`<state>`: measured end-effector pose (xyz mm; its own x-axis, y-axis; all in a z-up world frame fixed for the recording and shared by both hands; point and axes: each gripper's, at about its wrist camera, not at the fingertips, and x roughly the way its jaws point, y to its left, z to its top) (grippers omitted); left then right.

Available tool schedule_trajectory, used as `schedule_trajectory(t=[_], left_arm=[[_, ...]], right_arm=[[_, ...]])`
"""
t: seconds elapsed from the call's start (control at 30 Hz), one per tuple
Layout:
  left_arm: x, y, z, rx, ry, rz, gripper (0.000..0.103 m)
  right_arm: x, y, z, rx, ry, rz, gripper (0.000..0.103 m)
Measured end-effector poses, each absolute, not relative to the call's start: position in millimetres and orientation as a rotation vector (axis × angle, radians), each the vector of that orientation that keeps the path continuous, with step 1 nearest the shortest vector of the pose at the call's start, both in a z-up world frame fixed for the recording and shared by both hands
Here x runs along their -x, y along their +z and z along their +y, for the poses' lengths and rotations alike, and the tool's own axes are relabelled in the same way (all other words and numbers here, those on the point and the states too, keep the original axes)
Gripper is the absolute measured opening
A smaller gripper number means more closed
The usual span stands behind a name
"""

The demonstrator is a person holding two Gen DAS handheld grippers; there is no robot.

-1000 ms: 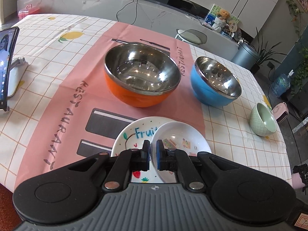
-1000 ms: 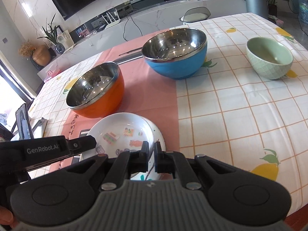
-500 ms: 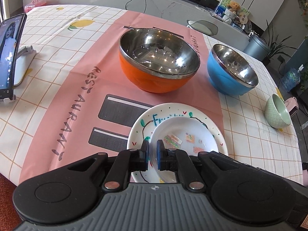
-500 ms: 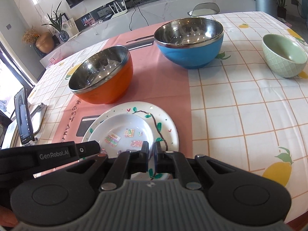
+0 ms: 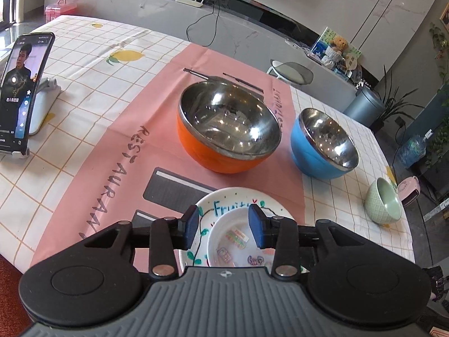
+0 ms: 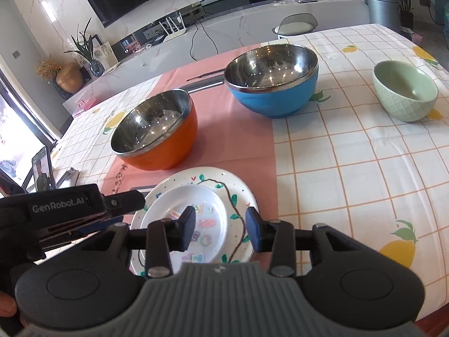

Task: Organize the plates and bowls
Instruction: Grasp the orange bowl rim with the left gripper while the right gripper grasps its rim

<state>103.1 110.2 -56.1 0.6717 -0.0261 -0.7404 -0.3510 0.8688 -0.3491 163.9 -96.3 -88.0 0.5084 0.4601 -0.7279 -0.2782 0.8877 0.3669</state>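
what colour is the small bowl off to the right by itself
Pale green bowl, with a diamond-textured outside; clearest in the right wrist view.

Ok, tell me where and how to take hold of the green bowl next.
Grip the green bowl by its rim: one finger inside, one outside, coming down from above on the near edge. It stands upright and alone on the tablecloth, to the right of the blue bowl, so the right gripper, now open, probably has the clearest approach. The rounded wall looks too wide to span.

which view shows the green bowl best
The right wrist view: the green bowl stands large and upright, its whole rim and inside visible. In the left wrist view it sits small at the warped right edge, looking tilted.
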Motion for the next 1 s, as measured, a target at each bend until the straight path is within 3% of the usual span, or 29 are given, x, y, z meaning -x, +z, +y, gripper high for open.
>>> schedule_trajectory(t=[0.23,0.53,0.73,1.0], left_arm=[[-113.4,-45.0,133.5,0.527,0.256,0.762,0.057],[-127.5,-44.4,159.4,0.570,0.304,0.721,0.063],[-141.2,-54.1,170.2,0.593,0.321,0.736,0.063],[-168.1,-66.5,178.7,0.602,0.316,0.759,0.060]], right_arm=[[-178.2,-78.5,-85.4,-0.211,0.455,0.924,0.061],[-196.9,-60.9,-64.8,-0.204,0.444,0.855,0.085],[-212.6,-59.6,-54.7,-0.230,0.433,0.832,0.085],[-241.1,-72.6,-35.7,-0.228,0.420,0.865,0.068]])
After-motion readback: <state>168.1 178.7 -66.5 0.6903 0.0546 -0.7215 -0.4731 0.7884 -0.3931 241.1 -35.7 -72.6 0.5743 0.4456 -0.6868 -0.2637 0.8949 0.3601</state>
